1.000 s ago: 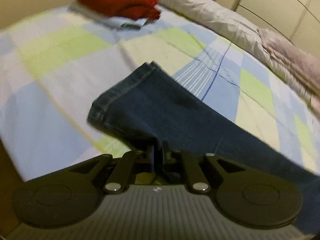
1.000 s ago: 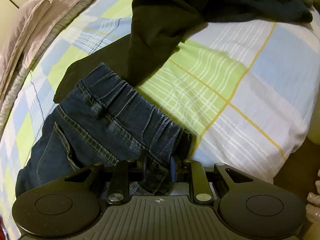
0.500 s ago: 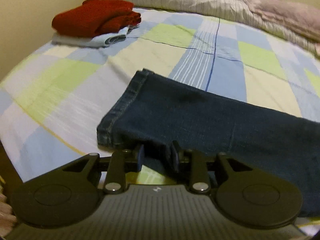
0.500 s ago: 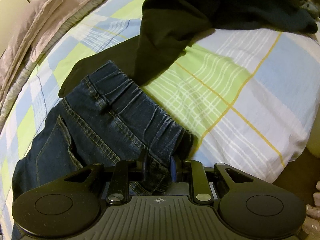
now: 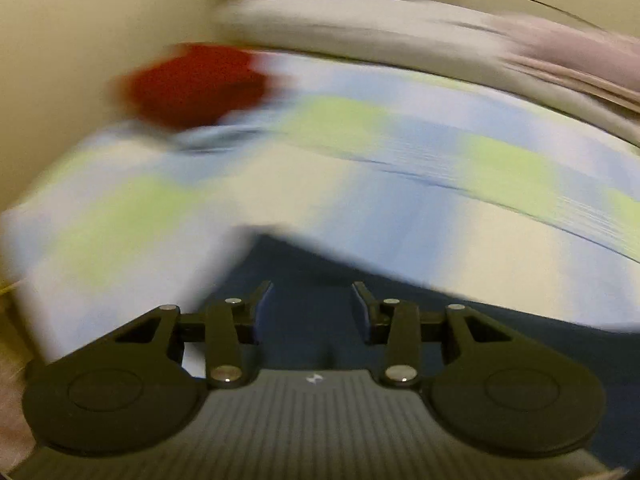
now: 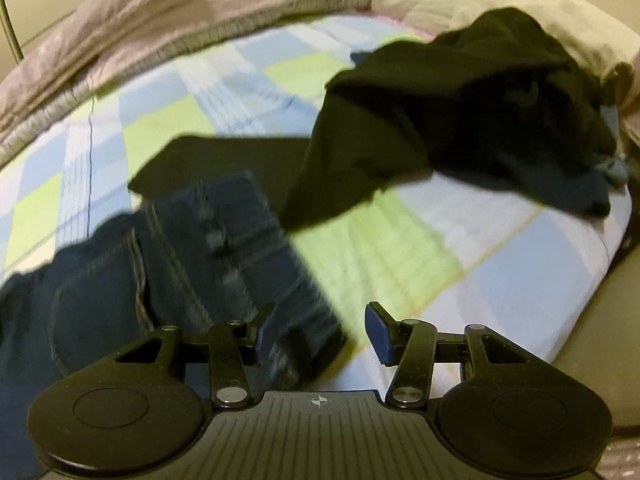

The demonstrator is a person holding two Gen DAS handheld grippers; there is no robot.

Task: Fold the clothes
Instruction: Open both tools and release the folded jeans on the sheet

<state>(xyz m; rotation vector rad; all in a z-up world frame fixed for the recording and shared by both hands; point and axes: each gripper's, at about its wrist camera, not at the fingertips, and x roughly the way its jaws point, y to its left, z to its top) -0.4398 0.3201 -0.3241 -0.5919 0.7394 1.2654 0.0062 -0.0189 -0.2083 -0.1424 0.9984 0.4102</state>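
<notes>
Now both jaws just opened: left hand-held gripper (image 5: 313,295) and right hand-held gripper (image 6: 320,320) spread, jeans (image 6: 224,240) released onto bed (image 6: 500,264).

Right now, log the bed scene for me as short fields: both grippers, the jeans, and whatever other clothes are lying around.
left gripper: open, jaws have just been opening, nothing pinched; jeans leg below
right gripper: open, jaws have just been opening; waistband below, pads not pressing on it
jeans: dark blue, lying on the checked bedspread, released at both ends
black garment: unfolded heap beyond the waistband
red garment: folded, on a light blue piece, far corner; blurred
pillows: along the far edge
</notes>
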